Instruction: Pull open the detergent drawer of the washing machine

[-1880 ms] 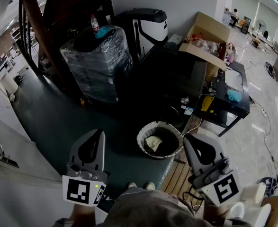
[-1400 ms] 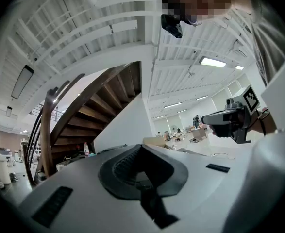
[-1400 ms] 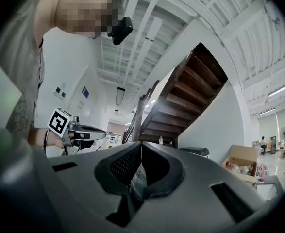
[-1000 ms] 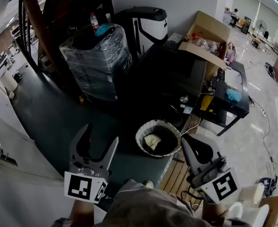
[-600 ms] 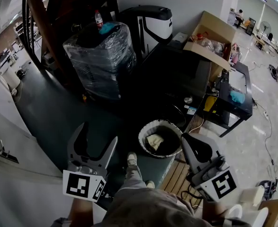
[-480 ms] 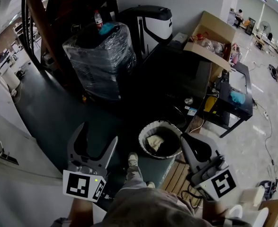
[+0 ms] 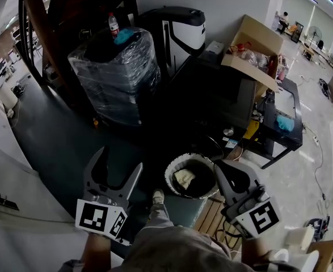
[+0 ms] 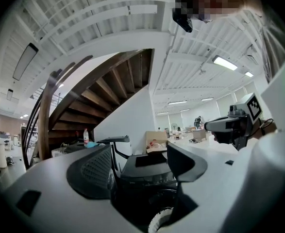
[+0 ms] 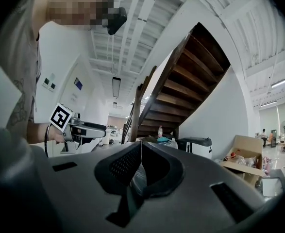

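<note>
Jaws of your left gripper stood spread, just opened, holding nothing; your right gripper's were pressed together, near the basket.

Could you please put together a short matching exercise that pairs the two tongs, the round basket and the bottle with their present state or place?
Things:
1. left tongs
2. right tongs
3. round basket
4. bottle

States or places:
A. stands on top of the plastic-wrapped stack
B. jaws together, nothing held
C. on the floor, with a pale cloth inside
D. jaws apart, nothing between them

Pairs: 1-D, 2-B, 3-C, 4-A.

Note: the left tongs' jaws have just been opening.
</note>
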